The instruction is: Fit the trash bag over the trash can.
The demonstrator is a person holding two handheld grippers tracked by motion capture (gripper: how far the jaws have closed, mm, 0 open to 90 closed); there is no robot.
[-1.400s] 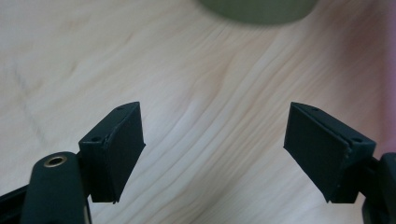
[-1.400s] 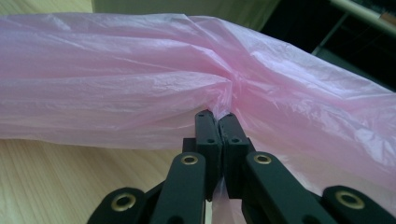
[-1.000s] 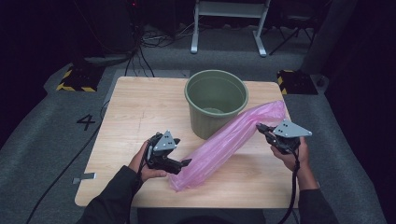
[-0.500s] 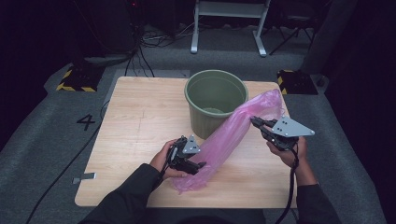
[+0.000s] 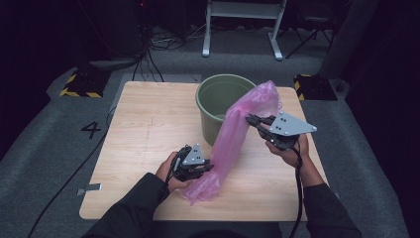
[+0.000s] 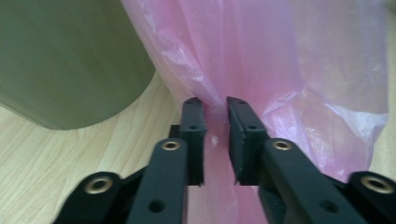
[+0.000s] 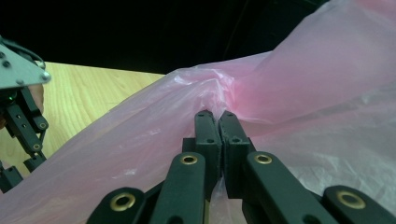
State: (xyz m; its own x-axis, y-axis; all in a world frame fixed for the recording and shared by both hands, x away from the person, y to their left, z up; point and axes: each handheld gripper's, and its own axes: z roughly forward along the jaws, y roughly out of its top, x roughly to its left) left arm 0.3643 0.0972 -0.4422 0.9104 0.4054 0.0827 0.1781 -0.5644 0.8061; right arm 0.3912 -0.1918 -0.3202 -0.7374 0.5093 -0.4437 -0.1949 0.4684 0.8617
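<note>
Thin translucent pink plastic bag (image 5: 233,144) runs as a long diagonal strip over the right half of the light wooden surface (image 5: 143,124). Low end sits near the front edge, about mid-width; high end is lifted clear of the surface, next to the round olive-green plastic bucket (image 5: 218,101) by the back edge.

Left tongs (image 5: 210,167): at the bag's low end, near the front edge, coming at the film from the left. Jaws have just been closing, with the bag between them. In the left gripper view (image 6: 215,112) the tips pinch a gathered fold of pink film; a narrow gap remains lower down the jaws, filled with film. Clamped on the bag. Bucket wall shows at the upper left of that view, just beside the film (contact between the two can't be confirmed). Rest of the bag hangs loose to the right of the jaws, with a crumpled edge near the surface.

Right tongs (image 5: 250,119): at the bag's upper part, raised above the surface's right side, level with the bucket's rim and right of it. In the right gripper view (image 7: 215,114) the jaws are pressed together, film puckered at their tips and spreading out past them. Clamped on the bag. The other tool's grey plate shows at the left edge of that view.

Bag is stretched between the two grips, sloping up from front to back. Its bunched top stands above the right tongs, over the bucket's right rim.
</note>
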